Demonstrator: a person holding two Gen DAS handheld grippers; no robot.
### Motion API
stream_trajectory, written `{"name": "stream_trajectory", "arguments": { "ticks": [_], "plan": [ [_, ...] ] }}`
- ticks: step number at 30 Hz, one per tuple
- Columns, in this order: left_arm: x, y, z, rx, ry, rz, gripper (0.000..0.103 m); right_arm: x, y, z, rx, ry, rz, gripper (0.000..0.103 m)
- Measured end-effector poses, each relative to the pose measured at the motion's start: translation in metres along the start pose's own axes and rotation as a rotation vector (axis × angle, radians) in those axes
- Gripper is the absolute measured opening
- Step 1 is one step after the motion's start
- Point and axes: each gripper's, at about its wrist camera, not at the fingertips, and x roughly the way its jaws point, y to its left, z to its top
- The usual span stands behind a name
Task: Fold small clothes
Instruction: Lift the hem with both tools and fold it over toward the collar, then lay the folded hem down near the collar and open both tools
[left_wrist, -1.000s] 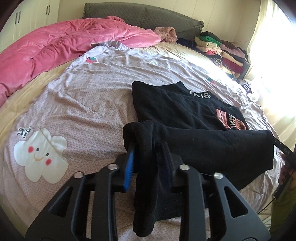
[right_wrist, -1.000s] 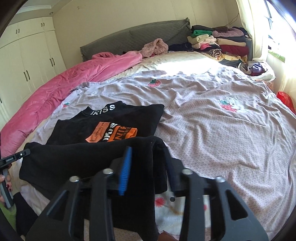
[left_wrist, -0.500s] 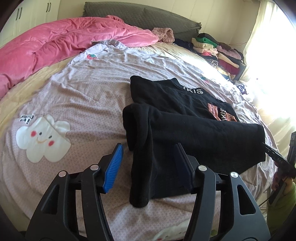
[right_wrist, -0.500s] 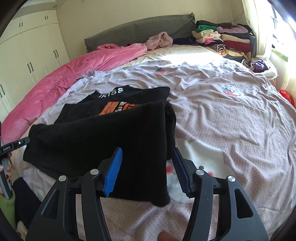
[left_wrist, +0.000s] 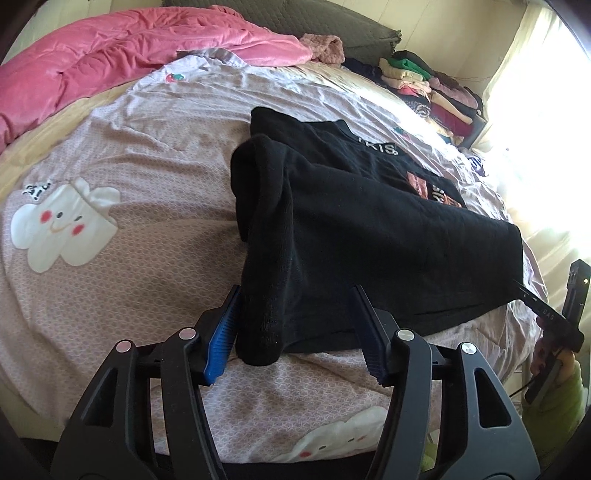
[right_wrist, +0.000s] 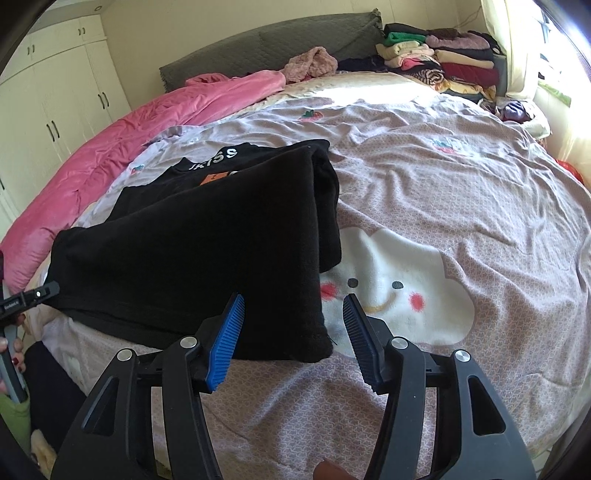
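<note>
Now that both grippers have let go, the soft black top with white letters on its collar (left_wrist: 354, 229) lies on the bed by itself. A second ago each gripper was pinching a folded corner of it. The left gripper (left_wrist: 295, 328) has its jaws wide, but they are closing a little. The thick near-left corner of the top sits between them, brushing the blue pad, and it is not squeezed. The right gripper (right_wrist: 293, 334) also stands open. The near-right corner of the top lies between its pads, close to the blue one, with a gap on the other side.

The bottom half of the top is folded up over its front. It hides most of the orange patch (left_wrist: 436, 188) just past the fold. So I think this fold is done, and another fold may come next.

Under the top is the bed's pale purple sheet with white cloud faces (right_wrist: 480, 221). Far behind the top lies a puffy pink blanket (left_wrist: 110, 55). A stack of folded clothes (right_wrist: 443, 62) waits behind the top too.
</note>
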Motion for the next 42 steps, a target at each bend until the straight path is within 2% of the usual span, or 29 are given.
{"name": "stream_trajectory", "arguments": {
  "ticks": [1, 3, 4, 5, 6, 9, 12, 17, 19, 24, 29, 35, 42],
  "plan": [
    [0.003, -0.001, 0.0, 0.001, 0.005, -0.002, 0.043, 0.001, -0.002, 0.0, 0.008, 0.006, 0.007, 0.054],
    [0.005, -0.002, 0.001, -0.003, 0.01, -0.009, 0.02, 0.004, -0.004, -0.001, 0.025, 0.023, 0.016, 0.054],
    [0.006, -0.002, 0.001, -0.003, 0.011, -0.009, 0.014, 0.004, -0.004, -0.001, 0.028, 0.028, 0.021, 0.052],
    [0.006, -0.002, 0.001, -0.002, 0.013, -0.01, 0.008, 0.005, -0.004, -0.001, 0.028, 0.032, 0.024, 0.042],
    [0.006, -0.002, 0.002, -0.002, 0.013, -0.01, 0.007, 0.005, -0.004, -0.002, 0.022, 0.039, 0.025, 0.03],
    [0.004, -0.002, 0.003, -0.01, 0.0, -0.02, 0.005, 0.003, -0.004, -0.003, 0.021, 0.041, 0.029, 0.011],
    [-0.003, -0.003, 0.009, -0.008, -0.024, -0.035, 0.004, -0.002, -0.001, -0.003, 0.016, 0.033, 0.039, 0.01],
    [-0.02, -0.007, 0.035, -0.005, -0.091, -0.063, 0.004, -0.019, 0.006, 0.014, -0.017, -0.04, 0.068, 0.009],
    [-0.024, -0.008, 0.047, -0.01, -0.108, -0.08, 0.004, -0.025, 0.007, 0.028, -0.022, -0.082, 0.08, 0.009],
    [-0.029, -0.01, 0.084, -0.004, -0.164, -0.069, 0.004, -0.029, 0.01, 0.074, -0.05, -0.195, 0.087, 0.009],
    [-0.024, -0.002, 0.121, -0.026, -0.201, -0.05, 0.004, -0.02, 0.004, 0.115, -0.029, -0.258, 0.073, 0.009],
    [0.01, 0.003, 0.157, -0.029, -0.19, -0.011, 0.004, 0.022, -0.01, 0.147, 0.037, -0.22, 0.051, 0.009],
    [0.051, 0.019, 0.178, -0.071, -0.147, 0.014, 0.004, 0.075, -0.018, 0.169, 0.082, -0.156, 0.029, 0.009]
  ]
}}
